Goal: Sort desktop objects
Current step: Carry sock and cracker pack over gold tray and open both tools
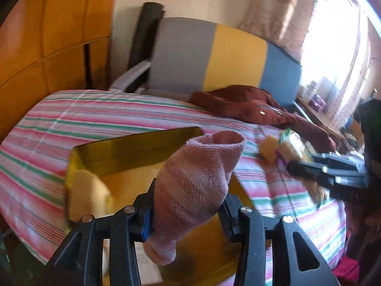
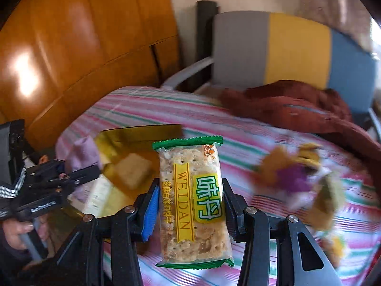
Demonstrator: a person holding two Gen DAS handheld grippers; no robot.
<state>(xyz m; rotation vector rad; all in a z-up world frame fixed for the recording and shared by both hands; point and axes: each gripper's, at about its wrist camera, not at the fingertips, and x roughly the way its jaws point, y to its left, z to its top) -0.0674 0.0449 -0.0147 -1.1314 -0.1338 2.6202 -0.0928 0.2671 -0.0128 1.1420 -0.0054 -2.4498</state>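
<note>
The black two-finger left gripper points steeply down with its jaws clamped on a pink striped knitted sock, while the black right gripper, at its three o'clock, pinches a green-edged cracker packet.

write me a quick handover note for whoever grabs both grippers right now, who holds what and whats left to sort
Left gripper: shut on the pink sock, held above the open yellow box.
Right gripper: shut on the cracker packet, over the striped bedspread beside the box.
Done: both items are picked up; a pale block already lies in the box.
Left: set down sock and packet where they belong, then sort the blurred pile of snack wrappers on the bedspread.
</note>
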